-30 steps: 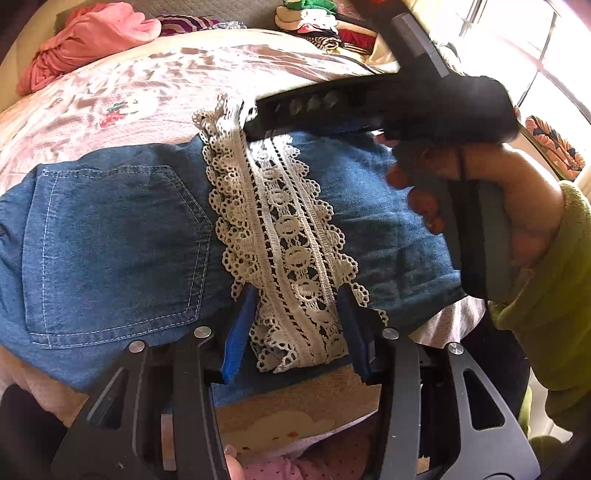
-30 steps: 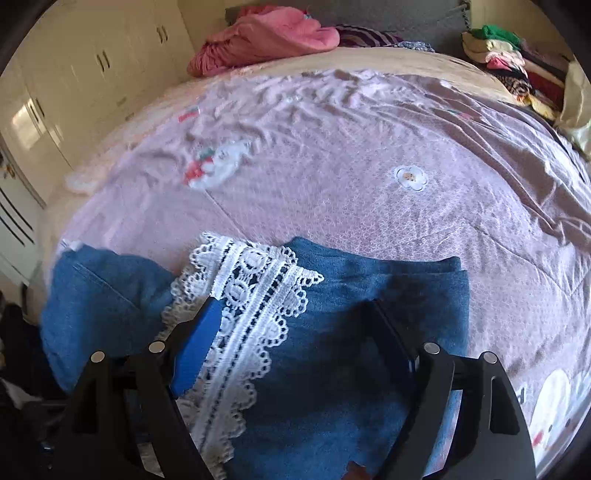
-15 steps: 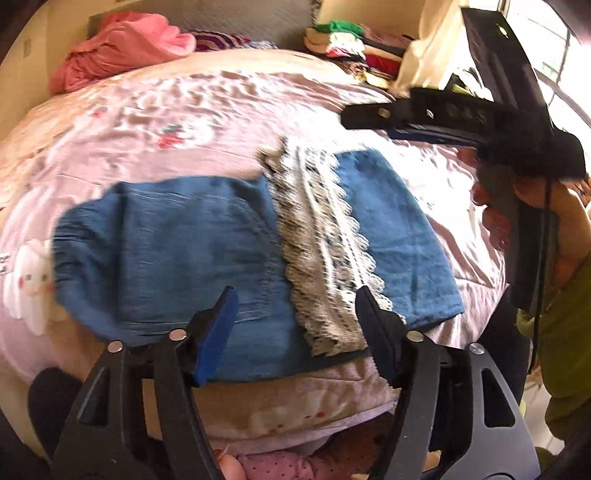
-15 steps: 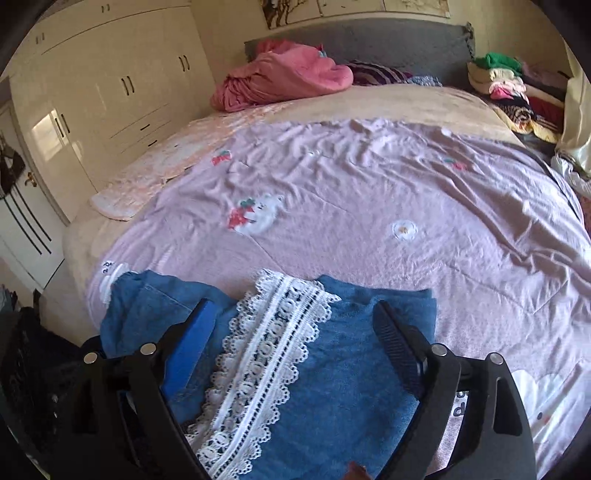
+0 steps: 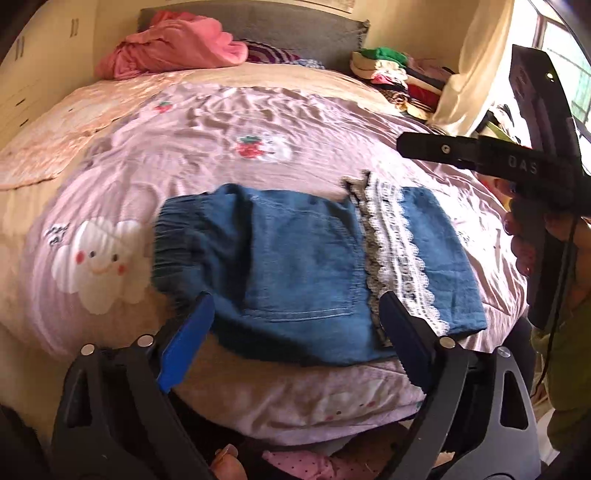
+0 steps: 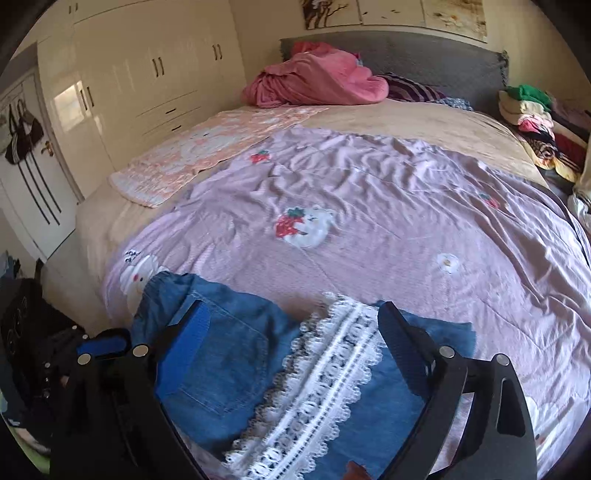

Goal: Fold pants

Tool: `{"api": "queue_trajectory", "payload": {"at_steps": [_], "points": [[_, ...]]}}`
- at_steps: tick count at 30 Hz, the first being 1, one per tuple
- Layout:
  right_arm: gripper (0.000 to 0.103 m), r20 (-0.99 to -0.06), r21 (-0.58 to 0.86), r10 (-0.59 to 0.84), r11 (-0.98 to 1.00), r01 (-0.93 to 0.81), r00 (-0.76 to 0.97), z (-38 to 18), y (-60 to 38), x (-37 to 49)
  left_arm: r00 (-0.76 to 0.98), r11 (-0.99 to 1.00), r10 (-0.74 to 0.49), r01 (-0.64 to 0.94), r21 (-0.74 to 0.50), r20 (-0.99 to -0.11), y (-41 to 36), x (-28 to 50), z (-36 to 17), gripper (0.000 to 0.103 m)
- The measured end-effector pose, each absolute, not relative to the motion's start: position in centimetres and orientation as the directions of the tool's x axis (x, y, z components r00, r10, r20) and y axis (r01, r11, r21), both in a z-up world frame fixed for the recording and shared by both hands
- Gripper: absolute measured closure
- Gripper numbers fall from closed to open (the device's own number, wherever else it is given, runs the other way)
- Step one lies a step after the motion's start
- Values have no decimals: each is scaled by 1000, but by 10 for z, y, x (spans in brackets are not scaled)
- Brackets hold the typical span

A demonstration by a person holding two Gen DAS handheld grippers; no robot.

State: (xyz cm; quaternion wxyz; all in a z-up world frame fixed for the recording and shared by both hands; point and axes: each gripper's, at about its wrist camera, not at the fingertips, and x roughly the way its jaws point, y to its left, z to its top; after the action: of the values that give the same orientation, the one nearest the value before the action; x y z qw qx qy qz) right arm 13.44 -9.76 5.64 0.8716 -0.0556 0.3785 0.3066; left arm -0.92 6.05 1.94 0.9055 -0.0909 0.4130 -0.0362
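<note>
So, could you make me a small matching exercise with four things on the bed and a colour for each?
Things:
1. pants
2. lace trim
3. blanket pile
4. headboard

Colours:
a. grey
b. pink
c. blue
d. white

Pairs: 1-c, 2-d, 3-b, 4-a

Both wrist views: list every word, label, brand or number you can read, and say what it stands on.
"DAS": pale raised letters on the black body of the right claw, seen in the left wrist view; the first letter is uncertain.
Dark scribbled marks beside the cloud face printed on the pink bedcover: too blurred to read.
Denim pants: no readable label.
Wall pictures: no readable text.
</note>
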Motion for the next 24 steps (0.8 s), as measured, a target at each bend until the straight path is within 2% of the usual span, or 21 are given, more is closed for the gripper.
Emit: {"api": "queue_trajectory", "payload": {"at_steps": [10, 19, 21, 22, 24], "points": [[10, -733, 97, 491, 760, -643, 470, 43, -46, 135, 638, 955, -139, -115, -272, -758, 106, -16, -1, 14], [10, -775, 59, 511, 645, -762, 371, 26, 10, 131, 630, 899, -243, -140, -416, -737, 126, -14, -23, 15], [10, -787, 59, 516, 609, -791, 338, 20, 23, 131, 636, 884, -265, -140, -447, -725, 129, -13, -25, 29], [10, -794, 59, 515, 593, -803, 322, 16, 29, 132, 637, 875, -280, -139, -464, -719, 130, -12, -27, 40], [10, -805, 66, 513, 576, -814, 298, 11, 38, 135, 634, 857, -311, -135, -497, -708, 131, -8, -31, 49]]}}
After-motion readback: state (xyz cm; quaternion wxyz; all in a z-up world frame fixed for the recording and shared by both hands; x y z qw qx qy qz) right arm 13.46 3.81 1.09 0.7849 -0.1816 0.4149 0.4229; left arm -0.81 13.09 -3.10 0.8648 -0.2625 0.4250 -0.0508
